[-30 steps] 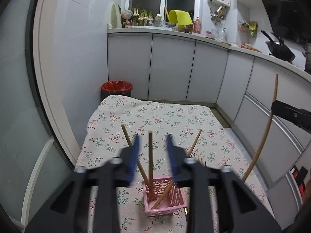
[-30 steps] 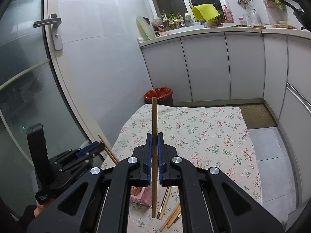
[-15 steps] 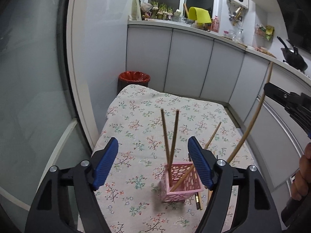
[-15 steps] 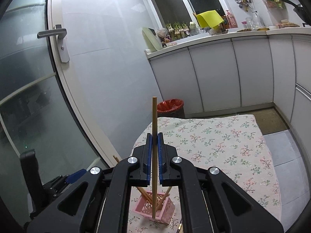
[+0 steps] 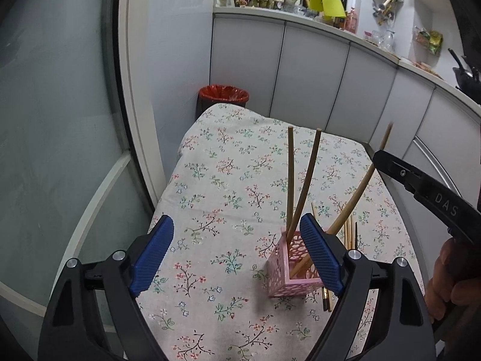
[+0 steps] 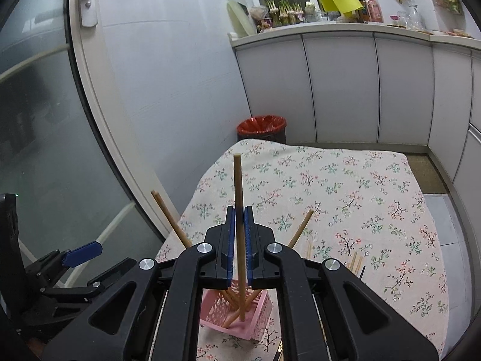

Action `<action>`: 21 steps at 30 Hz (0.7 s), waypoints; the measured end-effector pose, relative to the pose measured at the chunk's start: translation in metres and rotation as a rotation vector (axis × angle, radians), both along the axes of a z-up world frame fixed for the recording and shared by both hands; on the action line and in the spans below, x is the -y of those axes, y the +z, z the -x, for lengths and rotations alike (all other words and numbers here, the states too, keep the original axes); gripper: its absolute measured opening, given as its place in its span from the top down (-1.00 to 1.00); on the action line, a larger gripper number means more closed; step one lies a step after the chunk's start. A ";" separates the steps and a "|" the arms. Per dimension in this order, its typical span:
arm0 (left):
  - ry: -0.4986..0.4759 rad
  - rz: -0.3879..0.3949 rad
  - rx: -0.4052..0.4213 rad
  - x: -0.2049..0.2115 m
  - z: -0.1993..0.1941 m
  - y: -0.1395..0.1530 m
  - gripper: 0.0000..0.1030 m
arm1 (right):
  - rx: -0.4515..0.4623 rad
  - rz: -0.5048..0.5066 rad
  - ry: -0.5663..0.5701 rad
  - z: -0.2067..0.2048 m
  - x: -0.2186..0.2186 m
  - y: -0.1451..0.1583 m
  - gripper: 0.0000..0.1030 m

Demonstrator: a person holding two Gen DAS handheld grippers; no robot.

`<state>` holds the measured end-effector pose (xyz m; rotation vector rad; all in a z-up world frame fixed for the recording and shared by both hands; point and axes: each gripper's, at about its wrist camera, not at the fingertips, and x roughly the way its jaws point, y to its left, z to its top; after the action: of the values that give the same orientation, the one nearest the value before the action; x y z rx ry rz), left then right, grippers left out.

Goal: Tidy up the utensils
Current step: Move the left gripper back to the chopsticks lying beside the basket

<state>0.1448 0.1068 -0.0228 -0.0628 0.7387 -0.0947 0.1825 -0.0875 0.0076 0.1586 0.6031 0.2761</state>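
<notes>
A table [image 5: 240, 138] draped in a flowered cloth fills the middle of both views, standing beside a glass door [image 6: 45, 120] and in front of a run of pale cabinets [image 6: 339, 90]; a dark bin with a red liner [image 5: 224, 94] sits on the floor at the table's far end; a yellow sheet [image 6: 339, 0] and some small plants [image 6: 282, 7] crowd the counter above the cabinets.

The left gripper [image 5: 237, 254] hangs over the near part of the table with its blue pads wide apart, the jaws opening, and nothing between them but bare cloth; its right pad covers part of the basket in the left view. The right gripper [image 6: 239, 240] reaches in from the right, a person's hand [image 5: 448, 282] on its handle; its jaws are nearly together with one chopstick [image 6: 239, 192] between the pads, and they are opening slightly.

A small pink basket [image 5: 285, 267] with a pierced wall stands on the cloth near the table's near right part; two chopsticks [image 5: 290, 180] stand in it leaning close together, and a third leans out the other way; the chopstick in the right gripper stands almost upright with its lower end down inside the basket. A few loose chopsticks [image 5: 348, 231] lie flat on the cloth just beside the basket.
</notes>
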 end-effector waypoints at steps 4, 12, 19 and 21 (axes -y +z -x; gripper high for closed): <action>-0.017 0.013 -0.030 0.003 0.001 -0.001 -0.63 | 0.003 -0.014 0.007 0.005 0.005 0.006 0.28; -0.100 0.022 -0.050 0.026 0.011 0.007 -0.63 | -0.018 -0.014 -0.027 0.021 0.044 0.024 -0.19; -0.187 0.000 -0.080 0.066 0.017 0.006 -0.63 | -0.112 0.057 -0.113 0.034 0.095 0.016 -0.80; -0.222 -0.027 -0.086 0.086 0.019 0.005 -0.63 | -0.143 0.054 -0.144 0.036 0.113 0.011 -0.85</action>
<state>0.1262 0.0210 -0.0176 0.0417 0.8310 -0.2948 0.1463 -0.2009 0.0184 0.1695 0.7368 0.1093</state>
